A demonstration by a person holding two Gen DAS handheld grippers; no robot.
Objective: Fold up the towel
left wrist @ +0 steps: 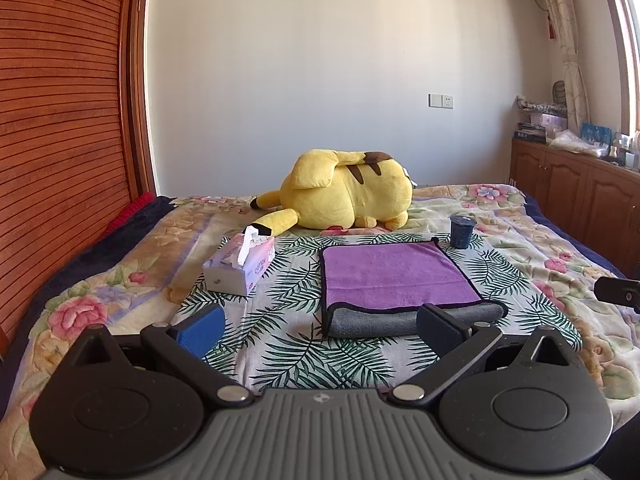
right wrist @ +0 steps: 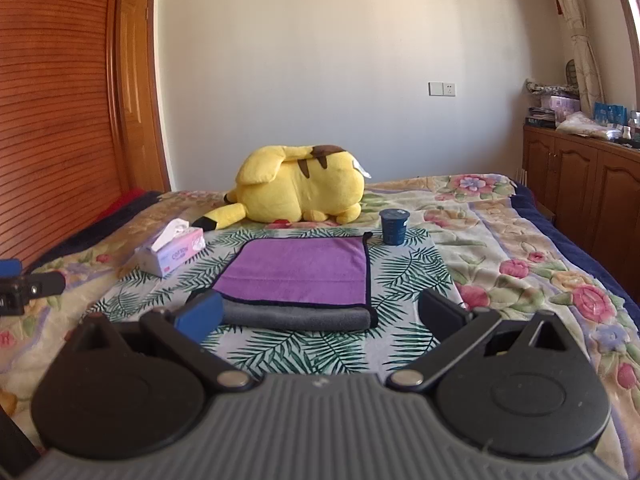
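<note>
A purple towel (left wrist: 394, 276) with a grey underside and black trim lies folded on a leaf-print cloth (left wrist: 288, 344) on the bed; its grey fold faces me. It also shows in the right wrist view (right wrist: 298, 270). My left gripper (left wrist: 320, 330) is open and empty, just short of the towel's near left edge. My right gripper (right wrist: 320, 314) is open and empty, just short of the towel's near right part. Each gripper's side shows at the edge of the other view.
A tissue box (left wrist: 240, 266) stands left of the towel. A dark blue cup (left wrist: 462, 232) stands at its far right corner. A yellow plush toy (left wrist: 344, 190) lies behind. A wooden wardrobe (left wrist: 60, 120) is left, cabinets (left wrist: 572, 184) right.
</note>
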